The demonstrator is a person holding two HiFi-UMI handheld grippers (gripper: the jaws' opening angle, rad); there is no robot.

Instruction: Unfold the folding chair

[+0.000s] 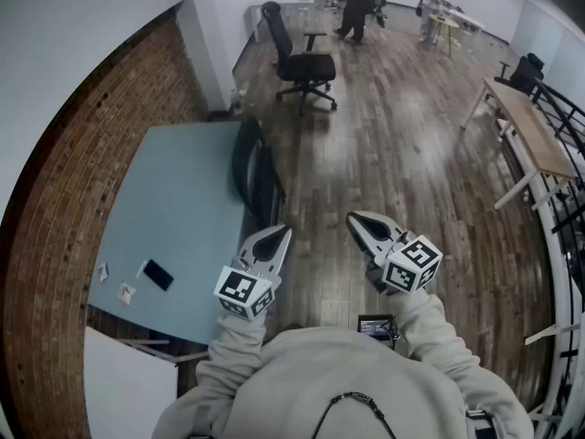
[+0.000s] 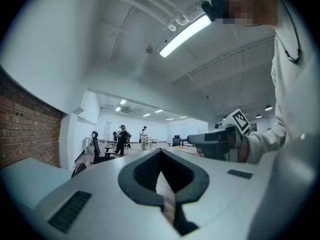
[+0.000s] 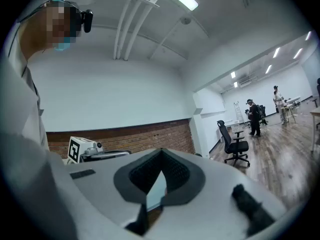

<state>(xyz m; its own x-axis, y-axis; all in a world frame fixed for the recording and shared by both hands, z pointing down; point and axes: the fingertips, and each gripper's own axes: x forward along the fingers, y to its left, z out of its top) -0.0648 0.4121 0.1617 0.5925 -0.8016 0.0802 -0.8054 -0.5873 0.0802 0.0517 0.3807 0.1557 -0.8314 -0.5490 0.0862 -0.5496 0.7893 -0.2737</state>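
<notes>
The left gripper and right gripper are both fully closed with nothing between their jaws. They are held level and side by side in front of the person's chest, which looks like a ready pose, since no reach has begun. Just ahead of the left gripper, the folding chair stands collapsed flat against the edge of the table (probably parked there to keep the floor clear). Its thin dark frame runs along that edge, so its long axis points away from the grippers, and its broad face is turned toward the right gripper's side.
</notes>
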